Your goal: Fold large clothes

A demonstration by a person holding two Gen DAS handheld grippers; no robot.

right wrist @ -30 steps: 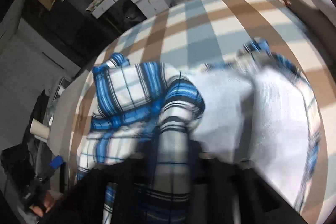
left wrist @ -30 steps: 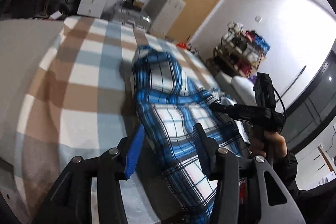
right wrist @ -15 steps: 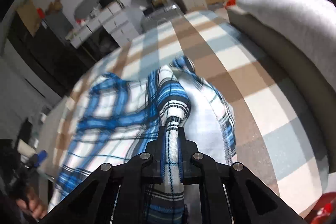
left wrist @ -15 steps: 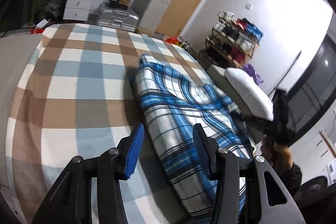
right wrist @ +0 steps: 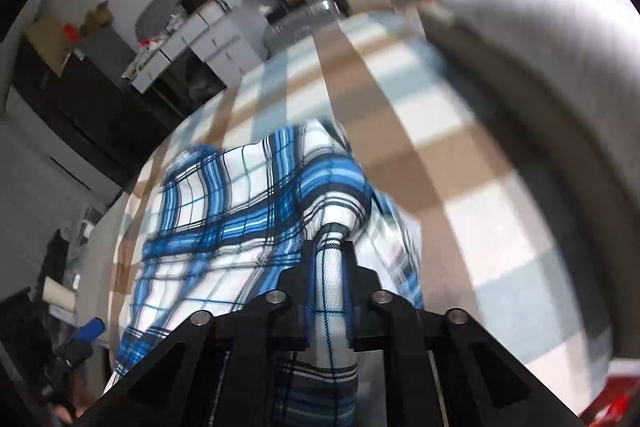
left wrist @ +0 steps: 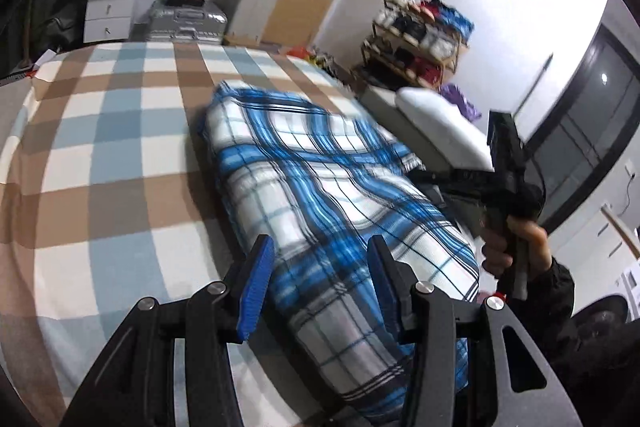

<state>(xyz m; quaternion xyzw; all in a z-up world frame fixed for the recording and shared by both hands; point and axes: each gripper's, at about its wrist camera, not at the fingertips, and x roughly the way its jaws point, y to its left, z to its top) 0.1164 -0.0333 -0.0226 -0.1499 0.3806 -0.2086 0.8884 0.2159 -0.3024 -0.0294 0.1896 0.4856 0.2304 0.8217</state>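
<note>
Blue, white and black plaid cloth [left wrist: 320, 195], a large soft garment, lies folded into a long strip on a bed covered by a sheet of brown, pale blue and cream checks [left wrist: 100, 163]. It runs from the middle of the bed toward the near edge, with bare sheet wide on one side. The left gripper [left wrist: 318, 283], black with blue pads, hovers over the near end of the strip with its jaws apart and nothing pinched between them; the plaid shows through the gap below. The right gripper [right wrist: 330, 259], all black, has a bunched ridge of the same cloth [right wrist: 248, 211] running up between its fingers; its jaws are opening, yet the pads appear to press the fold from both sides. In the left wrist view a hand [left wrist: 516, 247] in a dark sleeve holds that right tool at the strip's far side. A long grey cushion [right wrist: 560, 75] lies beside the bed, near the cloth.
</note>
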